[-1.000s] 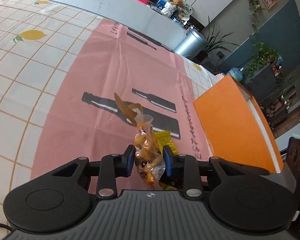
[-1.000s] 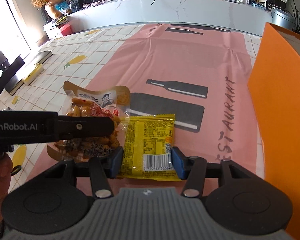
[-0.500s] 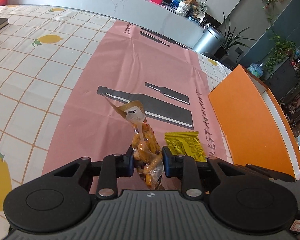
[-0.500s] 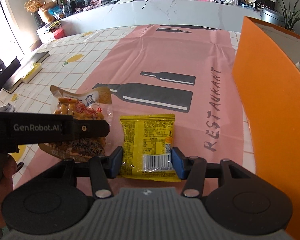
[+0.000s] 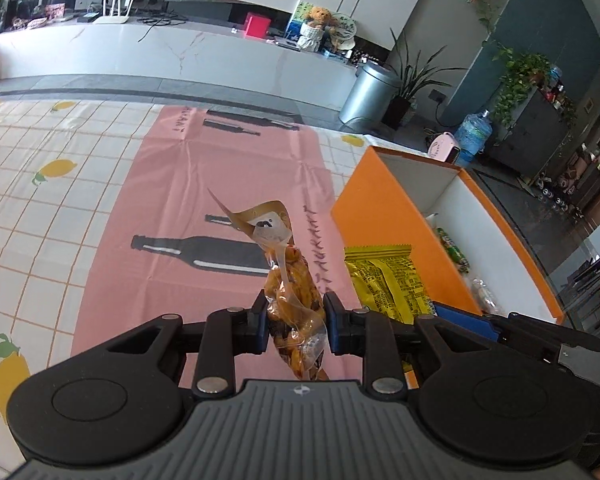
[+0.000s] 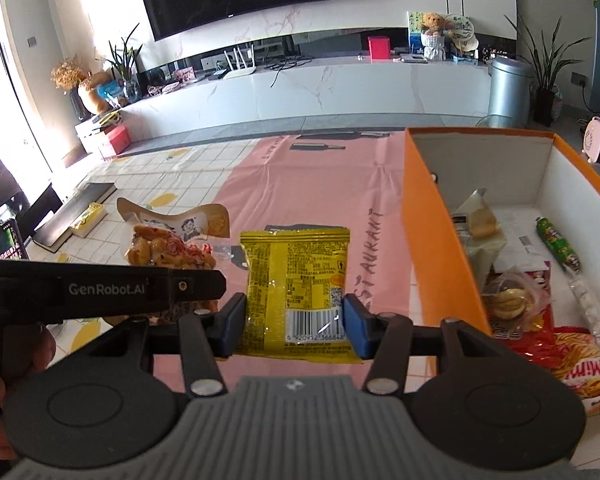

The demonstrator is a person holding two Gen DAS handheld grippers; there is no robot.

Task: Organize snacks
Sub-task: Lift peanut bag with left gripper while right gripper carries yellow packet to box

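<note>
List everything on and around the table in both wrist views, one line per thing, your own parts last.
Yellow packet: one, yellow with barcode, clamped in the right gripper, off the table.
Clear snack bag: one, orange-brown pieces inside, clamped in the left gripper.
Orange box: one, orange outside, white inside, open, right of the pink mat.
Snacks in the box: several, including red, green and clear packs, on the box floor.
Pink mat: one, with black bottle prints, on the tablecloth.
Tablecloth: one, white grid with lemons.
Bin: one, silver, on the floor beyond the table.
Left gripper: shut on the bag.
Right gripper: shut on the packet.
</note>
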